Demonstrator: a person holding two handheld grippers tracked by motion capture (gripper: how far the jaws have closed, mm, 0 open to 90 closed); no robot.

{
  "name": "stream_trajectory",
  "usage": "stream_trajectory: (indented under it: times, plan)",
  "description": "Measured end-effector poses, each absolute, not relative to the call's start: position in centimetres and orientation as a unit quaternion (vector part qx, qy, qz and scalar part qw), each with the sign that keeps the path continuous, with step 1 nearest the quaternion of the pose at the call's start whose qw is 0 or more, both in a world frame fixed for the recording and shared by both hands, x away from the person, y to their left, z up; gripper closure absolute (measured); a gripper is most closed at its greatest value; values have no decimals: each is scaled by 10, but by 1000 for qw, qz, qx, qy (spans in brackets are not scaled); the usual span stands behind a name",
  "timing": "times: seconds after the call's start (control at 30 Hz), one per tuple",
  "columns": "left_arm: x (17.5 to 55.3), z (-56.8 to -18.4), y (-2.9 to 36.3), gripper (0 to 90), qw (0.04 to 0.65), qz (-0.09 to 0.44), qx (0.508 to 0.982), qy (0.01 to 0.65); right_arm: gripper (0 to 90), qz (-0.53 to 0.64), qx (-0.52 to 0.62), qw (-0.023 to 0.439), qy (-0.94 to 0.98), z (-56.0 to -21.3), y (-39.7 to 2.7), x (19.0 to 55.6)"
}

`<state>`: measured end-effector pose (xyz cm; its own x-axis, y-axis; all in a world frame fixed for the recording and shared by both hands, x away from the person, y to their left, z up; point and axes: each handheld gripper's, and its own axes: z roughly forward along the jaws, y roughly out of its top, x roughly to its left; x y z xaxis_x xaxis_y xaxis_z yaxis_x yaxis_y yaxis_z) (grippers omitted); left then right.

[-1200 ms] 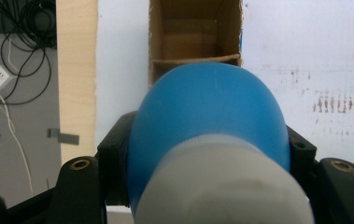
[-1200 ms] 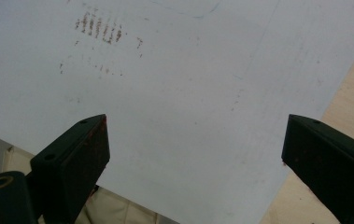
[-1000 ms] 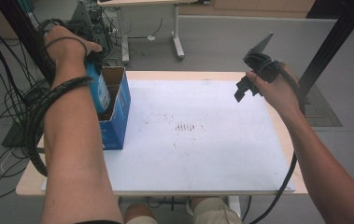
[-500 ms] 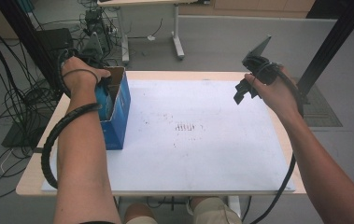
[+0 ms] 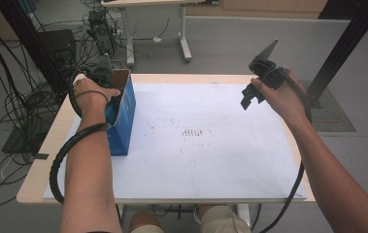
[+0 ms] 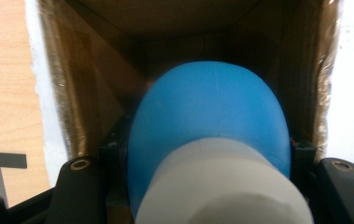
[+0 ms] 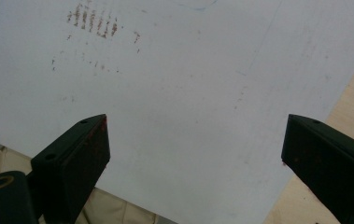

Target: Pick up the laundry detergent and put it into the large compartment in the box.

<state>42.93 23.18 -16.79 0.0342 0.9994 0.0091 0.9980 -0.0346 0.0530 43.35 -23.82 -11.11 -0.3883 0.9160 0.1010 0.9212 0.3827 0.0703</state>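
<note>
An open blue cardboard box [image 5: 123, 116] stands on the left side of the white table top [image 5: 220, 165]. My left gripper [image 6: 207, 151] is shut on a blue bottle [image 6: 212, 102] with a white cap [image 6: 221, 186], and reaches down into the box from above. In the left gripper view the bottle hangs between the brown inner walls of the box [image 6: 95, 93]. In the high view the hand and the box rim hide the bottle. My right gripper [image 5: 252, 97] hovers over the table's far right, open with nothing between its jaws [image 7: 195, 144].
Small brown marks [image 5: 193, 132] dot the middle of the white sheet. Wooden table edges [image 5: 45, 160] frame the sheet. Cables and equipment [image 5: 99, 29] lie on the floor to the left and behind. A black post [image 5: 342, 43] rises at the right.
My left hand has come down with the blue bottle, from above the box into its opening. The right hand has stayed where it was.
</note>
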Motion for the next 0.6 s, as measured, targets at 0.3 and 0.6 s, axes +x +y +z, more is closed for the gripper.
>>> stream_trajectory:
  times: [0.3, 0.6]
  plan:
    - [429, -175, 232, 376, 13, 20, 722, 692, 80, -61, -555, 21, -830, -111, -241, 433]
    - [428, -176, 234, 375, 17, 21, 719, 695, 80, -62, -560, 21, -826, -111, -244, 432]
